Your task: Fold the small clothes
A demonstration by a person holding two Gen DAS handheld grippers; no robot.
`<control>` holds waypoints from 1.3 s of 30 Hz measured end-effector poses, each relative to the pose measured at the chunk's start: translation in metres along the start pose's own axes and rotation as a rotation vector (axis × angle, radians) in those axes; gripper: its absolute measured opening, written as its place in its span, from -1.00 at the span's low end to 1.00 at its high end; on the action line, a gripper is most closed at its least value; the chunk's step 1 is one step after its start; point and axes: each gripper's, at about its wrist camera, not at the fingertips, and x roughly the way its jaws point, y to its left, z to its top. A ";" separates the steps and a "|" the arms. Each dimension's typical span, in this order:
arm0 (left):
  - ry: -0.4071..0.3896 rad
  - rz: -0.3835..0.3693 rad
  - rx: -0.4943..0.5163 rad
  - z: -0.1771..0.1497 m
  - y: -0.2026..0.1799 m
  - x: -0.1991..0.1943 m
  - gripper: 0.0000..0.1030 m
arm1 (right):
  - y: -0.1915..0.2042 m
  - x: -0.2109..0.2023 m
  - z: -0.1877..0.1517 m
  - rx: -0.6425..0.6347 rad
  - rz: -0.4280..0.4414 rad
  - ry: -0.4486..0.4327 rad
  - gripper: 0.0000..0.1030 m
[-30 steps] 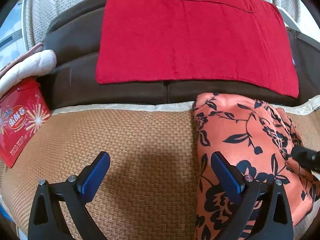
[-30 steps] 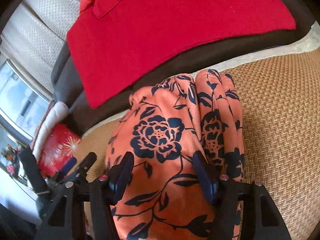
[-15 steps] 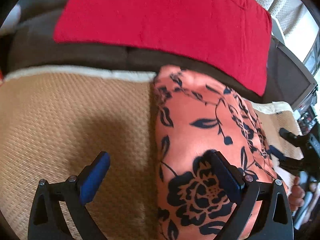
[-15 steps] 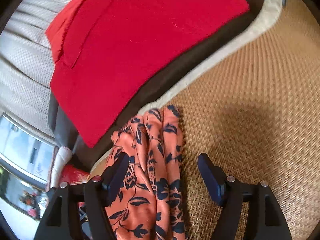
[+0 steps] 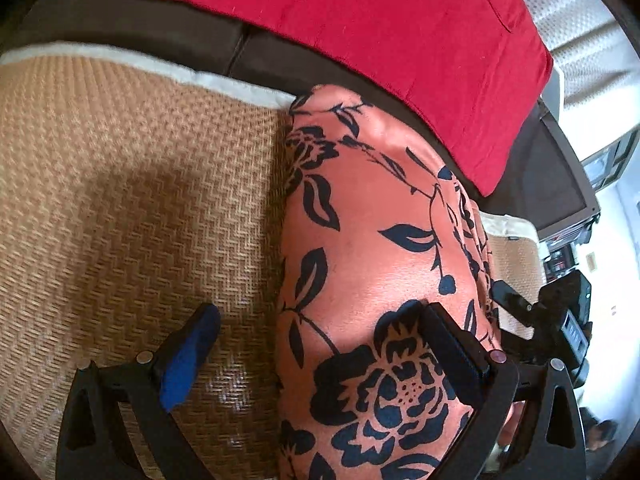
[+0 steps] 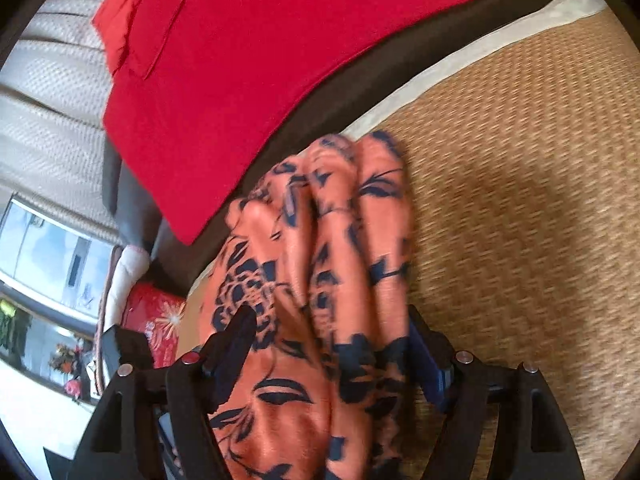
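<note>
A woven tan mat [image 5: 132, 208] covers the seat, its pale cloth border [image 5: 224, 82] running along the far edge where it meets the dark brown cushion [image 5: 168, 36]. In the left wrist view the left gripper [image 5: 320, 360] has its jaws spread wide: the blue-padded left finger [image 5: 188, 356] hovers over bare mat, while the right finger [image 5: 452, 352] lies over the orange floral garment [image 5: 372, 264]. That garment, orange with dark navy flowers and leaves, lies folded into a long bundle on the mat, its far end reaching the mat's far border and touching the brown cushion. Behind it, a red cloth [image 5: 380, 28] is spread flat over the cushion and backrest. At the right edge of this view the right gripper [image 5: 560, 320] shows as a black body just beside the garment's right side. In the right wrist view a red printed packet [image 6: 154, 320] lies at the far left next to a white padded item [image 6: 126, 276], beyond the mat's left end. The right gripper [image 6: 328, 348] has its jaws apart, one on each side of the garment's bunched folds [image 6: 340, 240], which are blurred; I cannot tell whether the pads press the fabric. To the right of the garment the mat stretches to its right edge.
</note>
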 end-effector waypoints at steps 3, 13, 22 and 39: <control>0.022 -0.049 -0.033 0.001 0.001 0.004 0.95 | 0.010 0.006 -0.003 -0.042 -0.009 -0.012 0.60; 0.043 -0.107 0.040 -0.008 -0.032 0.018 0.90 | 0.045 0.040 -0.010 -0.140 -0.059 -0.018 0.38; -0.085 -0.052 0.176 -0.013 -0.069 -0.007 0.21 | 0.082 0.051 -0.018 -0.222 -0.145 -0.092 -0.10; -0.312 -0.022 0.314 -0.064 -0.112 -0.142 0.15 | 0.165 -0.007 -0.074 -0.370 0.014 -0.265 -0.12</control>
